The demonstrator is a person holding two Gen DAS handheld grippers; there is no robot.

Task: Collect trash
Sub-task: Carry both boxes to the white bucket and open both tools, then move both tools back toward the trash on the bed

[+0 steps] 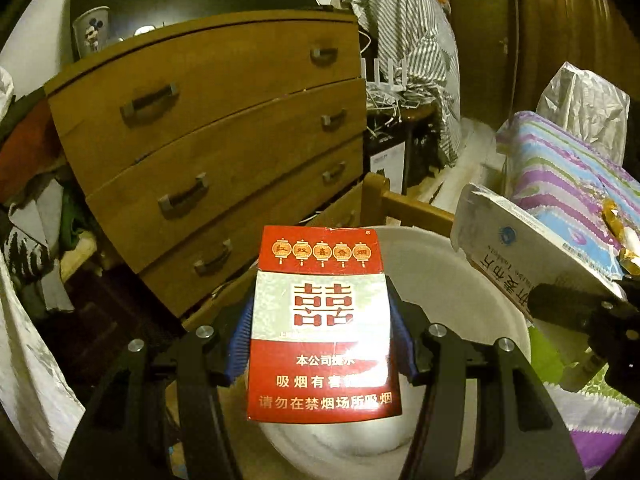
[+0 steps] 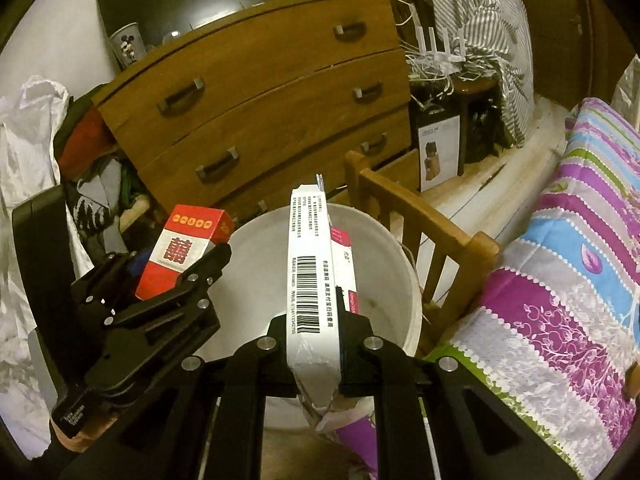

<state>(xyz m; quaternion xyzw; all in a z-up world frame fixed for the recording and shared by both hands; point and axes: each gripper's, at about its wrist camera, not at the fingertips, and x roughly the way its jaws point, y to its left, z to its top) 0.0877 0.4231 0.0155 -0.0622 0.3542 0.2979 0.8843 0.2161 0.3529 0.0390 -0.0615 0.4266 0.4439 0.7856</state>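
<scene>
Bucket (image 2: 400,280), white, beside bed's wooden end rail: trash receiver. Left gripper (image 1: 320,344) clamped on red cigarette pack (image 1: 322,320), upright above bucket's mouth, likely for drop. Right gripper (image 2: 316,344) pinching flat medicine box (image 2: 306,280), edge-up over near rim.

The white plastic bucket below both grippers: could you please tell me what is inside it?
The white plastic bucket shows only bare, slightly stained inner wall. The white medicine box and red cigarette pack cover its bottom.

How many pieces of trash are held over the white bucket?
2: a red cigarette pack in the left gripper, a white medicine box in the right gripper.
</scene>
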